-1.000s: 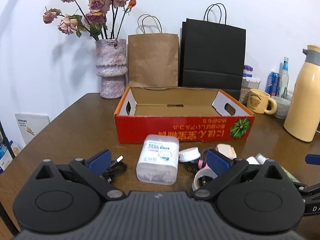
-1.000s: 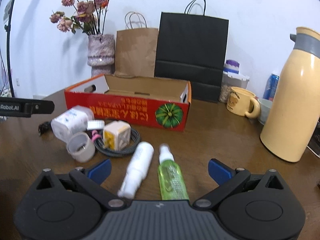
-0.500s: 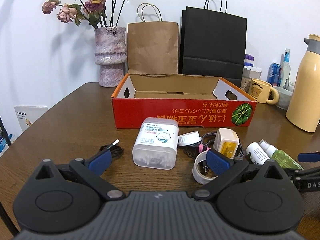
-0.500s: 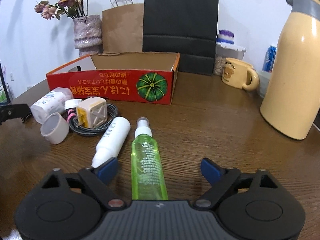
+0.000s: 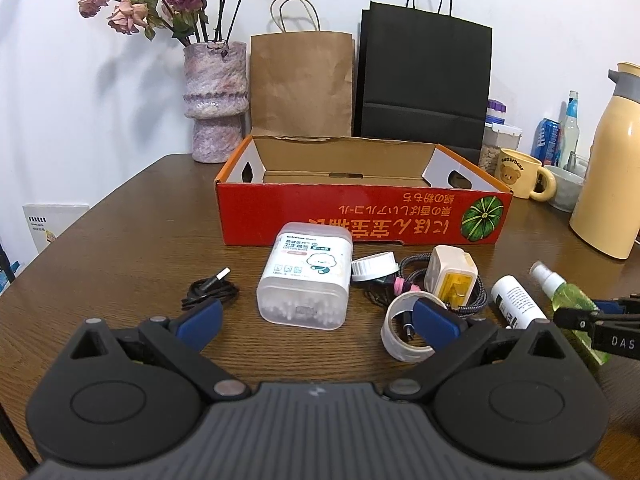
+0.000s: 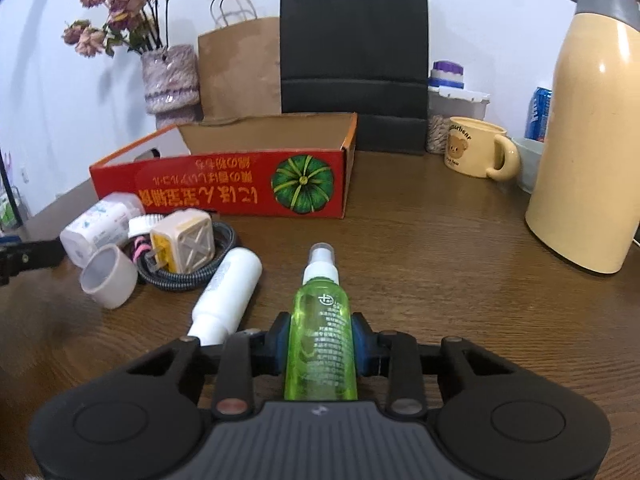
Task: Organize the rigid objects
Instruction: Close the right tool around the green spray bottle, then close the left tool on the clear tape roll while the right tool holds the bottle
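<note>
- Right wrist view only: right gripper (image 6: 320,346) has just clamped onto the green spray bottle (image 6: 320,332); blue pads press its sides. The bottle lies flat on the wooden table (image 6: 440,280), nozzle toward the red box (image 6: 224,184), in front of the box's pumpkin end.
- Left wrist view shows that grip only from the side, at its right edge: bottle (image 5: 568,294) with a black bar lettered "DAS" across it.
- Left wrist view only: left gripper (image 5: 316,322) with jaws wide apart and nothing between the pads; a black USB cable (image 5: 210,292) in front of the box's left end, which the right view does not show.
- Writing: cotton swab case (image 5: 308,276) reads "COTTON BUDS" with a cartoon cloud; mug (image 5: 520,172) to the right of the box reads "Butterbear"; box front carries orange characters upside down and a green pumpkin picture.
- Shapes, materials: swab case clear plastic, rounded, in front of the box; tape roll (image 5: 400,332) pale ring nearer the camera; cream plug adapter (image 5: 452,276) cube-like on a braided cable coil; white bottle (image 6: 228,288) lying just left of the green one.
- Box: open cardboard tray, brown inside, hand-holes in both ends.
</note>
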The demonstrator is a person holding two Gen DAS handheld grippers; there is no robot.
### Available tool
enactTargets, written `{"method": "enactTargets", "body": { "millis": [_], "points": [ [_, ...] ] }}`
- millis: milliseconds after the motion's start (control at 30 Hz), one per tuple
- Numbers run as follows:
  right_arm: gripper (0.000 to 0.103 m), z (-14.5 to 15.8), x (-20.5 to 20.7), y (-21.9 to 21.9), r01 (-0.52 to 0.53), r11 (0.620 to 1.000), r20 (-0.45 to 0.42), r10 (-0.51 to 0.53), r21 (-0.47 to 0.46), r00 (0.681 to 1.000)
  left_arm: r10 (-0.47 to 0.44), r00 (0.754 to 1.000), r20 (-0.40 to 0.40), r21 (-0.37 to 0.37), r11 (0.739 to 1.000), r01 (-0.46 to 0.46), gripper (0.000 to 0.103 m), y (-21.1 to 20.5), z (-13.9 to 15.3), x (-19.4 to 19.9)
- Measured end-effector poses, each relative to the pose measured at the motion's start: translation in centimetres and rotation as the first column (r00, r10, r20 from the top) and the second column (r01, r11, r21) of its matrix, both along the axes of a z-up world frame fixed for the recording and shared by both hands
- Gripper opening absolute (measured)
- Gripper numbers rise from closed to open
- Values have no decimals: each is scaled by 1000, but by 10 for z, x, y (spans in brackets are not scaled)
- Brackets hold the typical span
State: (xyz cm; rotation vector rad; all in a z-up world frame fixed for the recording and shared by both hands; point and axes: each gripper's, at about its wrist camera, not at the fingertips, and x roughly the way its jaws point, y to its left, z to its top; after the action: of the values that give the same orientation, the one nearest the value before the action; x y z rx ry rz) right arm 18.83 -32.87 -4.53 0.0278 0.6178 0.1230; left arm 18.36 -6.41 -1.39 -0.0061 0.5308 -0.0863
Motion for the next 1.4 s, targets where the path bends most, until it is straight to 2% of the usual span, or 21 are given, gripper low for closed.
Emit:
{"method": "enactTargets", "body": {
  "millis": [367,867,933,967,1033,1100,1167,1400],
  "points": [
    [31,8,-7,14,22,1000,93,-21,-9,995,-48,999,1,-1,999,48,103,-20,-1,0],
    [31,11,-16,15,19,1000,143,-18,-8,990,-67,996,-51,27,997,68,102,-46,-16,17],
    [31,11,-16,16,17,1000,145,-16,-9,989,-71,996,-44,27,997,72,97,-47,-16,16],
    [31,11,-16,16,17,1000,145,-15,-10,989,-75,996,-44,24,997,76,91,-47,-16,16],
    [31,11,-17,16,17,1000,145,-15,-10,989,-91,994,-54,7,996,91,77,-47,-17,17],
    [31,11,-17,17,15,1000,146,-13,-12,989,-105,992,-72,-10,994,105,57,-46,-19,19],
    [30,12,-17,18,13,1000,149,-11,-14,989,-117,990,-83,-28,993,115,44,-44,-19,20],
    [31,13,-18,18,15,1000,152,-12,-17,988,-138,989,-53,-43,990,136,44,-42,-16,13]
  ]
}}
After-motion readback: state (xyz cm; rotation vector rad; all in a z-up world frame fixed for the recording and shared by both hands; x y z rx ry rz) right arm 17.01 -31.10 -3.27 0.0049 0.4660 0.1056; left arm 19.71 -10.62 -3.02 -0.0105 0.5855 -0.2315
